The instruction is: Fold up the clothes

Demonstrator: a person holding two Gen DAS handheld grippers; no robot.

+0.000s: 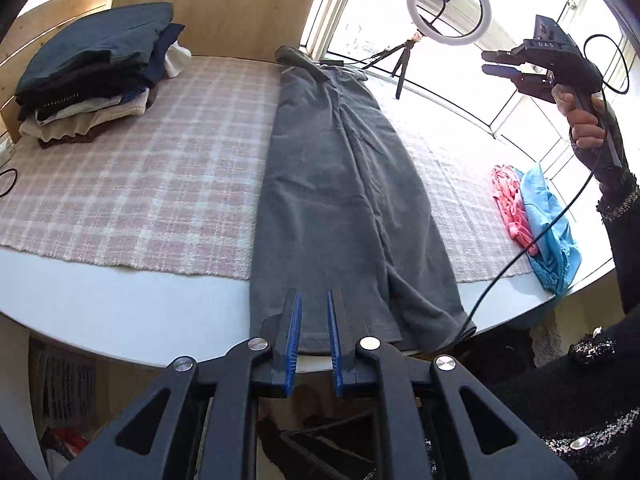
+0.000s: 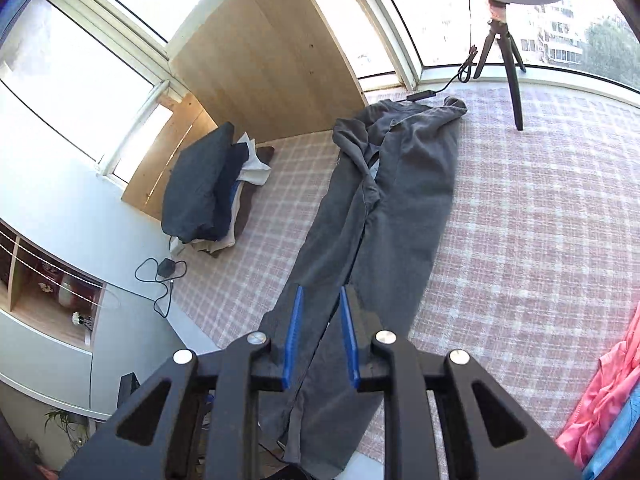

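Note:
Grey trousers (image 1: 332, 184) lie stretched lengthwise on a pink plaid cloth (image 1: 152, 184), waist at the far end and leg hems at the near table edge. My left gripper (image 1: 314, 296) hovers open just over the near hems, nothing between its blue pads. Up in the air at the right, a hand holds my right gripper (image 1: 486, 63) well above the table. In the right wrist view the right gripper (image 2: 321, 292) is open and empty, looking down along the trousers (image 2: 400, 208) from above the legs.
A stack of folded clothes (image 1: 92, 80) sits at the far left of the cloth. Pink and blue garments (image 1: 532, 216) lie piled at the right edge. A ring light on a tripod (image 1: 448, 8) stands behind the waist. A charger and cable (image 2: 166, 270) lie on the white table (image 1: 120, 304).

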